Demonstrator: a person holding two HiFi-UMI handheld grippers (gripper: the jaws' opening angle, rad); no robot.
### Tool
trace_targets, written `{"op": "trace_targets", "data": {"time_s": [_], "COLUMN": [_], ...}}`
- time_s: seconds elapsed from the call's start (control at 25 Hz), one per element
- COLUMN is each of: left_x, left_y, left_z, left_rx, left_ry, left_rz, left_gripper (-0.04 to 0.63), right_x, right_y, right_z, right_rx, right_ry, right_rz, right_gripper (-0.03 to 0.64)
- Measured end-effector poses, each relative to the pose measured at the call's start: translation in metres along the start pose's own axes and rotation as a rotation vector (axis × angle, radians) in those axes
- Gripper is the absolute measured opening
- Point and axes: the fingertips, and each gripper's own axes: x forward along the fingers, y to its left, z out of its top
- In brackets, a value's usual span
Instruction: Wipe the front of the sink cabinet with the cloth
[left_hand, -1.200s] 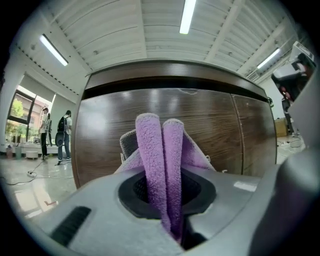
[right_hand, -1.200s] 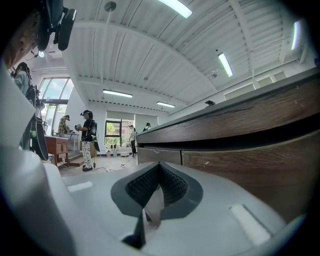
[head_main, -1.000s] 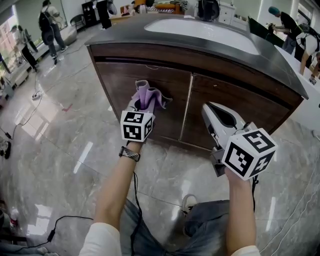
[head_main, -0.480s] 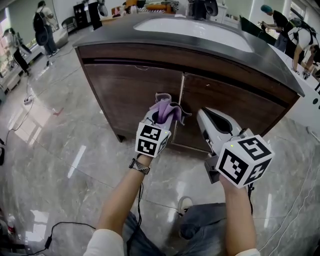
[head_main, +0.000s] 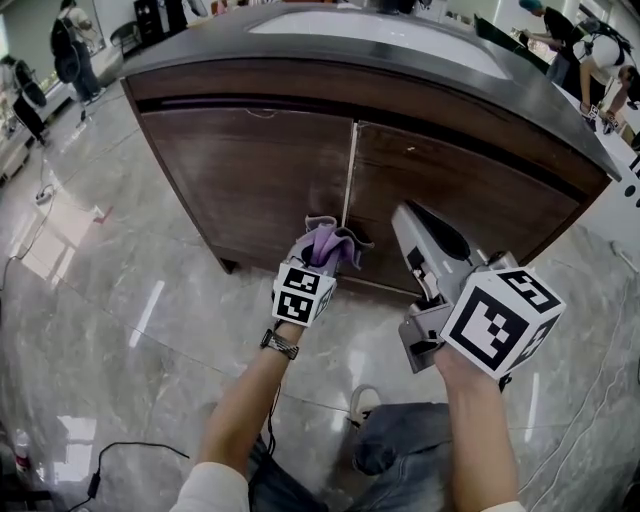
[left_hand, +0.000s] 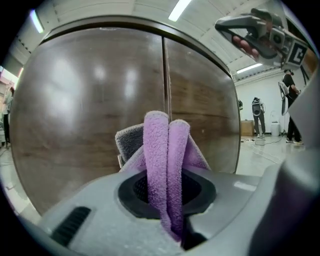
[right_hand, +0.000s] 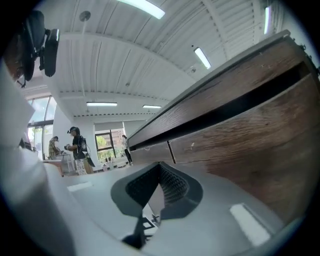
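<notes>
A person in jeans stands on a polished grey marble-look floor (head_main: 100, 300), one pale shoe (head_main: 365, 405) showing between the forearms and a black cable (head_main: 130, 440) trailing over the tiles at lower left. A watch (head_main: 280, 344) bands the left wrist. The left tool (head_main: 318, 258) is clamped on a purple cloth (head_main: 330, 243), a soft terry rag folded into two upright ridges, with a greyer flap behind them. The cloth sits low on the sink cabinet (head_main: 250, 170), right at the seam (head_main: 348, 170) where the two doors meet and close to their bottom edge; whether it actually presses on the wood cannot be told. The right tool (head_main: 403, 214) is held up before the right-hand door, clear of it, its jaws drawn together with nothing between them. The cabinet front is dark brown wood grain with a dull sheen and a shadowed slot along its top edge. Above it runs a dark grey counter (head_main: 560, 130) with a white sink (head_main: 380, 28) set in. Beyond the counter's far corners, other people (head_main: 70, 45) stand in a bright, open room lit by ceiling strip lights (right_hand: 202, 57).
</notes>
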Motion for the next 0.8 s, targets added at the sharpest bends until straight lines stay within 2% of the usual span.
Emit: {"op": "trace_targets", "data": {"time_s": [0.12, 0.24, 0.4, 0.52, 0.6, 0.8], "left_x": [0.009, 0.017, 0.027, 0.027, 0.026, 0.013], "left_y": [-0.003, -0.001, 0.011, 0.022, 0.028, 0.045], "left_z": [-0.030, -0.059, -0.114, -0.142, -0.146, -0.120], "left_rx": [-0.021, -0.022, -0.122, -0.149, -0.148, -0.069], "left_ry": [0.025, 0.082, 0.202, 0.264, 0.291, 0.324], "left_rz": [-0.011, -0.015, 0.003, 0.014, -0.002, -0.008], "left_gripper": [0.049, 0.049, 0.051, 0.051, 0.051, 0.049], "right_x": [0.002, 0.003, 0.003, 0.005, 0.005, 0.006], "right_y": [-0.001, -0.010, -0.015, -0.017, -0.022, -0.028], "right_z": [-0.001, -0.001, 0.002, 0.000, 0.002, 0.006], "right_rx": [0.050, 0.032, 0.032, 0.063, 0.093, 0.079], "right_ry": [-0.018, -0.014, -0.022, -0.018, -0.023, -0.033], "right_rz": [0.020, -0.004, -0.017, -0.008, -0.005, -0.018], "right_gripper": [0.006, 0.006, 0.006, 0.006, 0.006, 0.006]}}
